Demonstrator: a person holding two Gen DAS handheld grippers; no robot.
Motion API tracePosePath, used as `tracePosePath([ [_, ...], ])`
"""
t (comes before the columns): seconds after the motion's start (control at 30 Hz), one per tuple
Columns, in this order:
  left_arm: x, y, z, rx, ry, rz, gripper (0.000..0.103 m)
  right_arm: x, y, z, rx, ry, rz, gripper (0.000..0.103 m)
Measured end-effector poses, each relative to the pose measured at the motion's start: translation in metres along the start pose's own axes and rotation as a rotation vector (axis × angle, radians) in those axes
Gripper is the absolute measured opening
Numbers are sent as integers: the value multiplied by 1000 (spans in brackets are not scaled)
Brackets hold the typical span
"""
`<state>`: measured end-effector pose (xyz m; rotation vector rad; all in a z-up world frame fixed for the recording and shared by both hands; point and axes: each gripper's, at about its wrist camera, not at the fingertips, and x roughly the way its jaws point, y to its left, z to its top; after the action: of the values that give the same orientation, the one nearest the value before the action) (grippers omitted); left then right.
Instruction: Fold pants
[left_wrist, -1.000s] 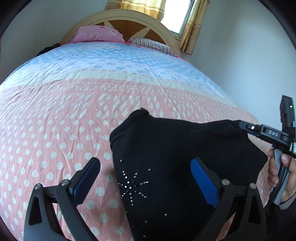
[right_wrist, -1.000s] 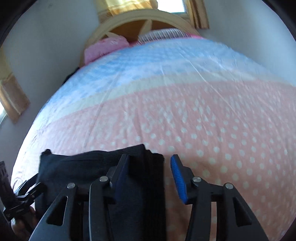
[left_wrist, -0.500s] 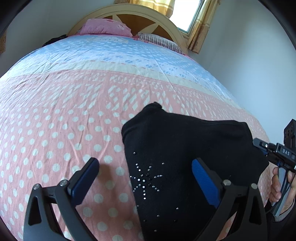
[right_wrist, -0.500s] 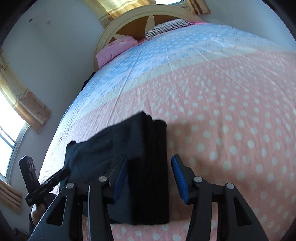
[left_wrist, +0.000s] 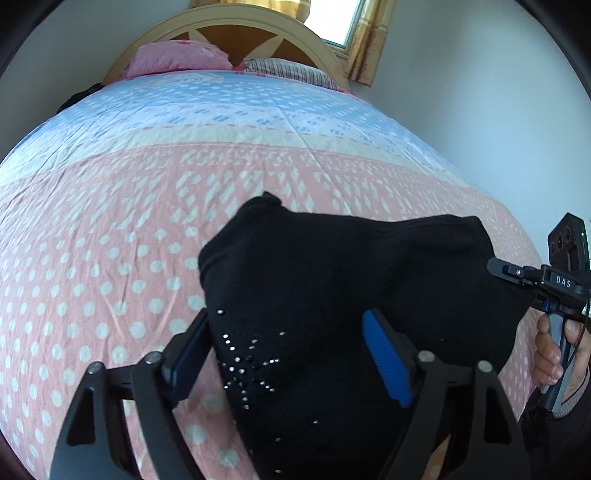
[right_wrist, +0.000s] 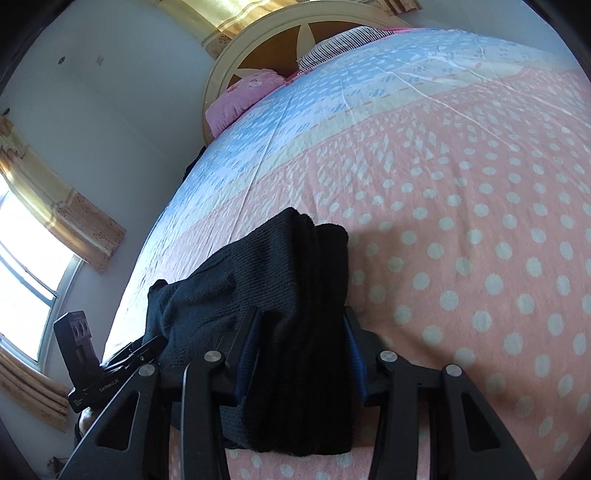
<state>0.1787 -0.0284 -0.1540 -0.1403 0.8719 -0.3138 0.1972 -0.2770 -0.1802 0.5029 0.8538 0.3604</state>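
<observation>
**Folded pants straddled at both ends**

A bedspread (left_wrist: 110, 229) is seen under the black pants (left_wrist: 332, 288), folded into a bundle at its near edge, long axis running left-right. The left gripper (left_wrist: 288, 354) is set half-open around the left end. The right gripper (right_wrist: 301, 354) is narrowed around the right end; actual clamping cannot be told.

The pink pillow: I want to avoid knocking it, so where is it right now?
The pink pillow lies at the far end of the bed against the headboard, left of the striped pillow in the left wrist view, far from the black pants.
</observation>
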Motion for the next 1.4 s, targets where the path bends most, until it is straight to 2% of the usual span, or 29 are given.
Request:
tracePosePath([
  [0.07,0,0,0,0,0,-14,75,-5,9,-4,-25,-16,-5,31],
  [0.17,-4,-1,0,8,-14,-35,54,-12,27,-7,-80,-45,-34,27],
  [0.2,-5,-3,0,16,-22,-42,37,-15,33,-7,-94,-54,-36,27],
  [0.23,-6,-4,0,25,-27,-44,28,-20,42,-6,-115,-66,-36,26],
  [0.4,-22,-3,4,16,-59,-38,11,-37,85,5,-209,-99,-9,26],
  [0.6,-61,15,9,-14,-123,-35,11,-7,134,24,-294,-60,24,26],
  [0.83,-109,59,7,-59,-196,94,11,67,188,29,-363,37,113,26],
  [1.13,-143,132,-10,-182,-221,267,11,154,276,21,-474,123,243,26],
  [1.27,-150,160,-19,-242,-226,315,11,185,297,15,-478,159,261,26],
  [1.4,-149,179,-30,-284,-210,335,11,213,290,15,-433,195,251,26],
])
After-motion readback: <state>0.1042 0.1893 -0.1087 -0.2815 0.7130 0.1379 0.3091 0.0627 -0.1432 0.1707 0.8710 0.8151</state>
